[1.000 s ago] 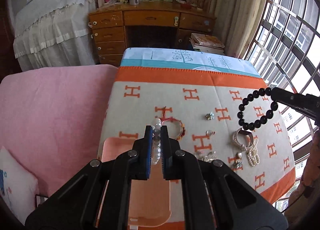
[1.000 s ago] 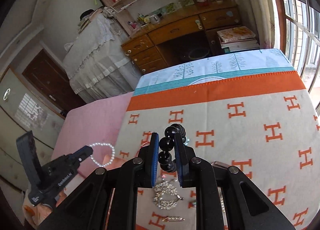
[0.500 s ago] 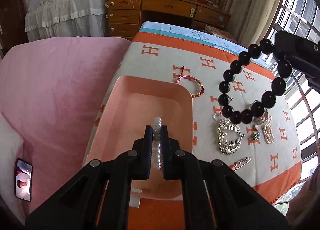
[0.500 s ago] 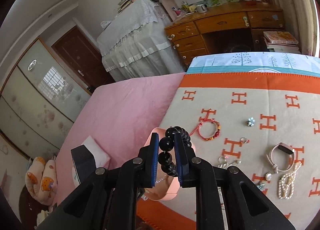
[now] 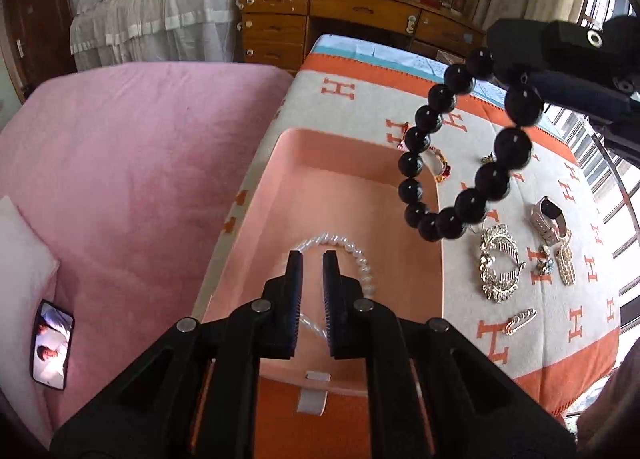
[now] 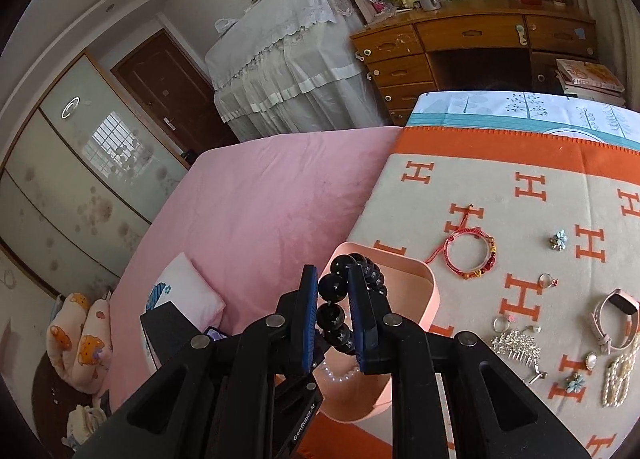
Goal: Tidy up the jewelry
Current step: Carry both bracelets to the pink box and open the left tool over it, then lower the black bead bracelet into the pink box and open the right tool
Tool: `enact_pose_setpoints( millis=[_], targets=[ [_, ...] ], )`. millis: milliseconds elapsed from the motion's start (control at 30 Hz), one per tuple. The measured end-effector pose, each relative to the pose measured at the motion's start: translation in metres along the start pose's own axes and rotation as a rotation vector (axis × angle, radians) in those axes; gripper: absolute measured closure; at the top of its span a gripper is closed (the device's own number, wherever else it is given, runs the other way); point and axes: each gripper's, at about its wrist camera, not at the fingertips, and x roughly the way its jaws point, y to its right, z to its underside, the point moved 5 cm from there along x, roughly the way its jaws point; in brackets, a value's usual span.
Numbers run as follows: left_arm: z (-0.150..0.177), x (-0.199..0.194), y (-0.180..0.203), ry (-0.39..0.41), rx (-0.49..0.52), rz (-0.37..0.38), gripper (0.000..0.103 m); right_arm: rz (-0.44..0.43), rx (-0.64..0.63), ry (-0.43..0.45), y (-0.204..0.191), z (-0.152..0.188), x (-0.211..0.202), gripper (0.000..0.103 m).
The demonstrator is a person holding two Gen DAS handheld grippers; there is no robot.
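A pink tray (image 5: pixel 320 163) sits at the left edge of the orange H-patterned blanket (image 5: pixel 352 111). A white pearl bracelet (image 5: pixel 356 255) lies in the tray. My left gripper (image 5: pixel 312 259) hangs just above it, jaws slightly apart and empty. My right gripper (image 6: pixel 333 287) is shut on a black bead bracelet (image 6: pixel 332 287), which hangs over the tray's right side in the left wrist view (image 5: pixel 460 163). The tray (image 6: pixel 420 279) and pearls (image 6: pixel 340 373) show below the right gripper.
On the blanket lie a red string bracelet (image 6: pixel 472 255), a rhinestone hair comb (image 5: pixel 500 263), a pink watch (image 5: pixel 548 219), a pearl piece (image 5: pixel 566 263), rings, flower studs and a clip (image 5: pixel 520 319). Pink bedspread (image 5: pixel 140 163) and a phone (image 5: pixel 52 343) are at left.
My left gripper has opened and let the pearl bracelet drop into the tray. My right gripper has carried the black bead bracelet leftward over the tray.
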Motion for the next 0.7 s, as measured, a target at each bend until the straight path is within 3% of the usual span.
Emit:
enact_pose_setpoints(
  millis=[67,133,167,533,633,700],
  targets=[
    [0.005,0.001,-0.005,-0.011,-0.015,0.000,0.075,-0.007,0.001,0.000,0.000,-0.001,0.007,0.088],
    [0.008,0.000,-0.009,-0.011,-0.020,0.005,0.046,-0.011,0.002,-0.004,-0.002,-0.001,0.010,0.088],
    [0.009,-0.001,-0.011,-0.008,-0.023,0.008,0.041,-0.013,0.004,-0.010,-0.001,0.000,0.015,0.088],
    [0.009,-0.010,-0.012,0.036,-0.021,0.037,0.040,-0.015,-0.014,-0.069,-0.004,0.011,0.054,0.088],
    [0.009,-0.010,-0.012,0.036,-0.018,0.041,0.040,0.021,-0.013,-0.103,0.001,0.017,0.069,0.088],
    [0.010,-0.011,-0.011,0.035,-0.018,0.045,0.040,0.097,-0.023,-0.136,0.009,0.022,0.082,0.088]
  ],
)
